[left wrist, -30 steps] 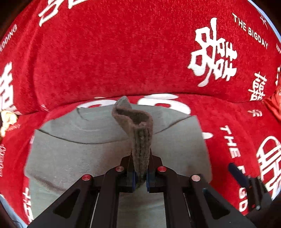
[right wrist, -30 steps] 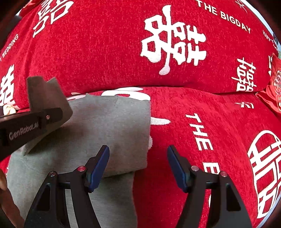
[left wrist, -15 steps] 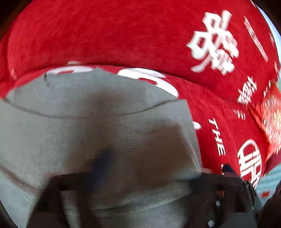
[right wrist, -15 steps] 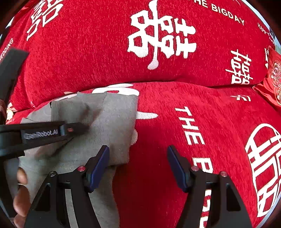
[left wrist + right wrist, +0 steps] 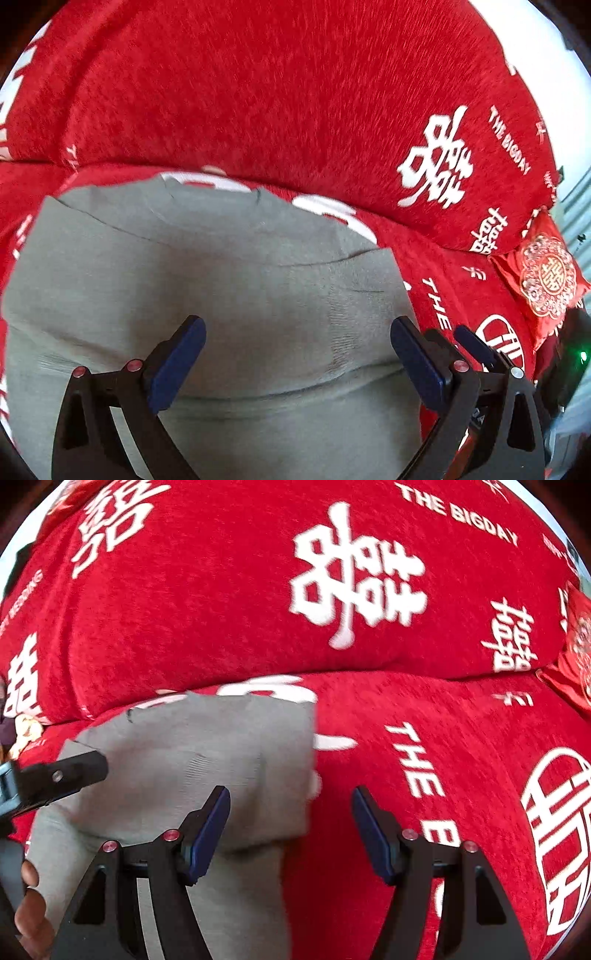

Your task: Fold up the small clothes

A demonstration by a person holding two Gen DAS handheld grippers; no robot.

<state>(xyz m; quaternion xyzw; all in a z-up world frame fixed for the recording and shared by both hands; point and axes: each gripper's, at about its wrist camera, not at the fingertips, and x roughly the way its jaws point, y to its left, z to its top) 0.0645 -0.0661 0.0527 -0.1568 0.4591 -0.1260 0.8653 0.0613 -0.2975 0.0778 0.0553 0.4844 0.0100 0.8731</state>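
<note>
A small grey knit garment (image 5: 229,288) lies flat on the red sofa seat, with folded layers and a ribbed band on its right part. My left gripper (image 5: 295,354) is open and empty just above the garment. In the right wrist view the garment (image 5: 207,760) lies at the left. My right gripper (image 5: 291,830) is open and empty over the garment's right edge. The left gripper's finger (image 5: 70,771) shows at the left of that view, over the cloth.
The red sofa cover (image 5: 280,110) with white characters forms the seat and backrest behind the garment. A red embroidered cushion (image 5: 546,277) lies at the right. The right gripper's fingers (image 5: 476,347) show at the right edge of the left wrist view.
My left gripper held up a strip of the grey garment a second ago. It has opened and let go, and the cloth now lies flat. The right gripper stayed open.
</note>
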